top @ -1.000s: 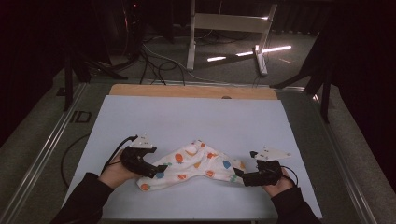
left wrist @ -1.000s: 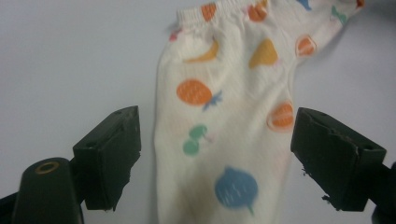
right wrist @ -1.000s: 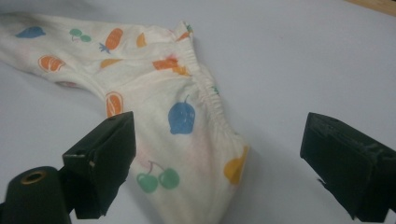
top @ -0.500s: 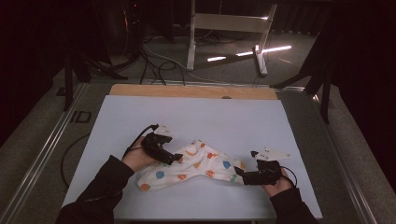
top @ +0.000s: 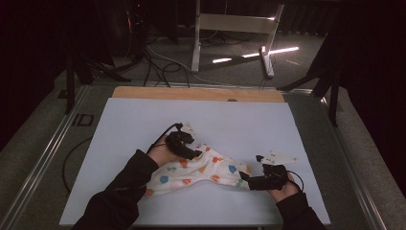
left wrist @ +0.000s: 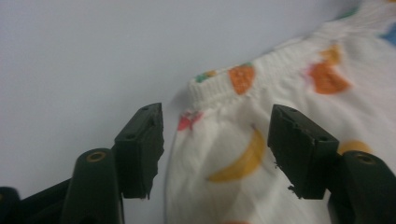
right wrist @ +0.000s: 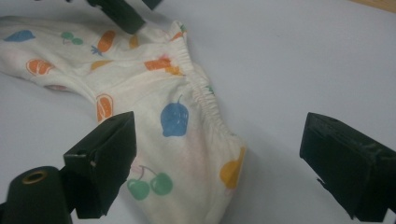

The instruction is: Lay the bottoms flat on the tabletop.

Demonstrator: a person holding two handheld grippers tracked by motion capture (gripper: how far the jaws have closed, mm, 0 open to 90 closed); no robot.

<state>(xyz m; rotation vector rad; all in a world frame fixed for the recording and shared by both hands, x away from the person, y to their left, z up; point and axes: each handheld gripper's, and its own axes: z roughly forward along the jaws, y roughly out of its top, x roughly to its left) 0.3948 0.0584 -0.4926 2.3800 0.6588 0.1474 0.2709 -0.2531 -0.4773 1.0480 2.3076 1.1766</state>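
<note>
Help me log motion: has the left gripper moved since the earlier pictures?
Yes. The left gripper moved rightward and toward the wooden strip, along the garment.

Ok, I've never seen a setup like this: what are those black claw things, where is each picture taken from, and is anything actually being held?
A person holds a black two-jaw left gripper and right gripper. One camera looks down from above; two ride on the grippers, looking along their jaws. On the pale blue table mat lies a white fruit-print cloth garment. The left jaws have just been closing, with the garment's elastic edge between them but not pinched. The right jaws stand wide around its other end, so nothing is held.
</note>
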